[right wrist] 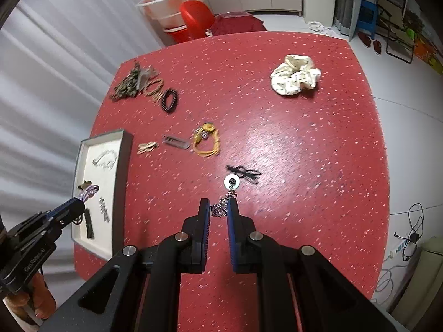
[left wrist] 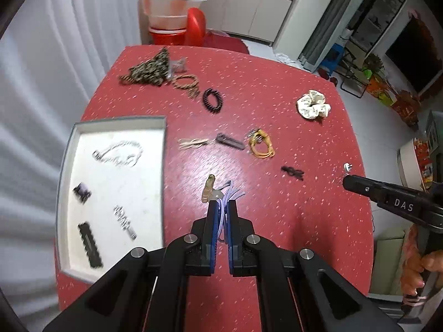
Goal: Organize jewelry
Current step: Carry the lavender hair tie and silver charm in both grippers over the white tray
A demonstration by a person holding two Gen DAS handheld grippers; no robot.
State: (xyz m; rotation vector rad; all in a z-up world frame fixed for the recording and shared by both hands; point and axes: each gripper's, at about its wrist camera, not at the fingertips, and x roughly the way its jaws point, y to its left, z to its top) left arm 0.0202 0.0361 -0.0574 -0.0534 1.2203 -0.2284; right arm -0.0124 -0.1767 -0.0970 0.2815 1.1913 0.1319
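Far left: white tray [left wrist: 66,166] sits at the table's left edge, its near corner close to the front lip; a chain, a dark comb clip and a few small pieces already lie inside, so I read it as the collecting spot. My left gripper [left wrist: 223,206] is pinched nearly closed on a lilac elastic loop [left wrist: 229,191] with a tan bead charm hanging off it; strands poke out past the tips, so the hold is on the cord, not the charm. In the right view this load shows over the tray's near half, which suggests a drop there comes next. Tray walls are low but raised; I judge the load must clear the rim before release. Middle of the red table [left wrist: 249,83]: beige ties, a grey clip, yellow bands [left wrist: 261,145] in a row, black spiral tie [left wrist: 211,99] and a camo heap farther back. All loose, well apart, none near an edge. Right: my right gripper [right wrist: 218,207] is closed to a narrow gap on a bunched thin chain [right wrist: 221,207], a round white pendant [right wrist: 232,182] dangling past the tips, just beside a black tie [right wrist: 245,173]. Cream scrunchie [right wrist: 295,78] sits far right, alone. Open red surface lies between gripper and tray; path leftward looks free, though the left gripper occupies the tray's near end.
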